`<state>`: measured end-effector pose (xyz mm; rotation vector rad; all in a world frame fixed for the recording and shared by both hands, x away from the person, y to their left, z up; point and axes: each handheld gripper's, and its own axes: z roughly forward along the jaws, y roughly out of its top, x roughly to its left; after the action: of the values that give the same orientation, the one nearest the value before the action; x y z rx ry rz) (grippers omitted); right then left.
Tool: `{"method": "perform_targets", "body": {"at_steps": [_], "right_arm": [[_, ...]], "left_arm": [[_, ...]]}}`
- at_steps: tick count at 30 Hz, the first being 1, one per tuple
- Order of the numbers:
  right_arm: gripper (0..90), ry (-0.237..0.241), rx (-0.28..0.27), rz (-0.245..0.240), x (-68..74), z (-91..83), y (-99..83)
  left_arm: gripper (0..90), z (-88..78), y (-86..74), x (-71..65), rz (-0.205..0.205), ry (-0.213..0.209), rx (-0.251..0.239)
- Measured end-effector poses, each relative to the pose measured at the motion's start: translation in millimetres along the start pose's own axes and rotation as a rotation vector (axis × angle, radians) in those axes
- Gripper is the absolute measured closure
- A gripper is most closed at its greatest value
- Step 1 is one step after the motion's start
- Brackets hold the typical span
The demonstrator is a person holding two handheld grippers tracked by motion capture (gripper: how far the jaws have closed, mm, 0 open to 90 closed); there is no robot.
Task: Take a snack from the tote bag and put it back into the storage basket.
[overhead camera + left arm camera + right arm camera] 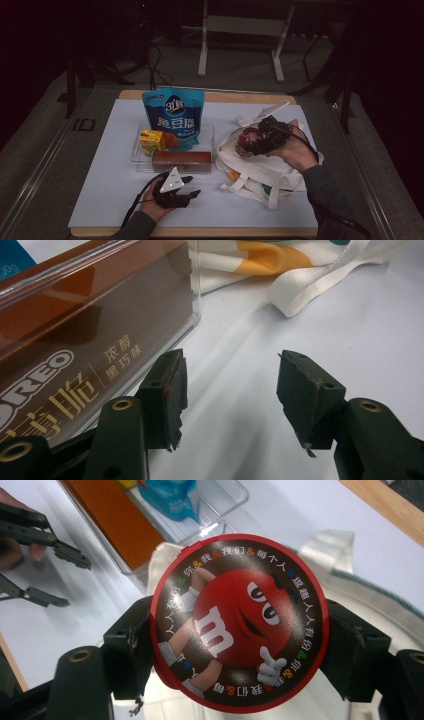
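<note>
My right gripper (pixel 254 140) is shut on a round red M&M's tin (pixel 246 136), held above a white tote bag (pixel 260 172) at the table's right. In the right gripper view the tin's lid (pixel 240 622) faces the camera, a black pad pressing on each side of it, with my right gripper (pixel 240 647) over the bag's cloth (pixel 360 590). My left gripper (pixel 194 185) rests low at the front of the table, open and holding nothing. Its jaws (pixel 230 390) stand apart just beside a brown Oreo box (pixel 75 340).
A clear tray (pixel 207 135) in the middle holds an upright blue snack bag (pixel 172 117), a yellow juice box (pixel 151 140) and the Oreo box (pixel 181 160). A white mat (pixel 105 180) covers the wooden table. The bag's strap (pixel 320 280) lies to the left gripper's far right.
</note>
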<state>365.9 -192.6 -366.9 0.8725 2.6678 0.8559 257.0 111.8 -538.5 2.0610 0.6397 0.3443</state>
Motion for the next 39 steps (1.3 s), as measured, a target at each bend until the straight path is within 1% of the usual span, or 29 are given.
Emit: {"method": "perform_targets", "body": {"at_steps": [10, 12, 19, 30, 31, 39], "right_arm": [[25.5, 0.023, -0.013, -0.038, 12.0, 3.2, 19.5], [25.5, 0.026, -0.017, -0.040, 14.5, 3.3, 23.7], [25.5, 0.034, -0.027, -0.068, 21.8, 3.4, 39.4], [25.5, 0.038, -0.047, -0.093, 24.6, 7.6, 58.4], [25.5, 0.037, -0.047, -0.087, 25.3, 7.5, 59.9], [25.5, 0.042, -0.058, -0.096, 26.7, 8.6, 69.9]], "left_arm": [[45.3, -0.2, -0.1, 0.7, -0.005, -0.003, 0.000], [45.3, -0.2, -0.1, 0.7, -0.005, -0.003, 0.000], [45.3, -0.3, -0.1, 0.6, -0.003, 0.000, -0.001], [45.3, -0.3, -0.1, 0.5, -0.001, -0.002, -0.001], [45.3, -0.3, -0.1, 0.5, -0.001, -0.002, -0.001], [45.3, -0.3, -0.1, 0.5, 0.000, -0.003, -0.001]]}}
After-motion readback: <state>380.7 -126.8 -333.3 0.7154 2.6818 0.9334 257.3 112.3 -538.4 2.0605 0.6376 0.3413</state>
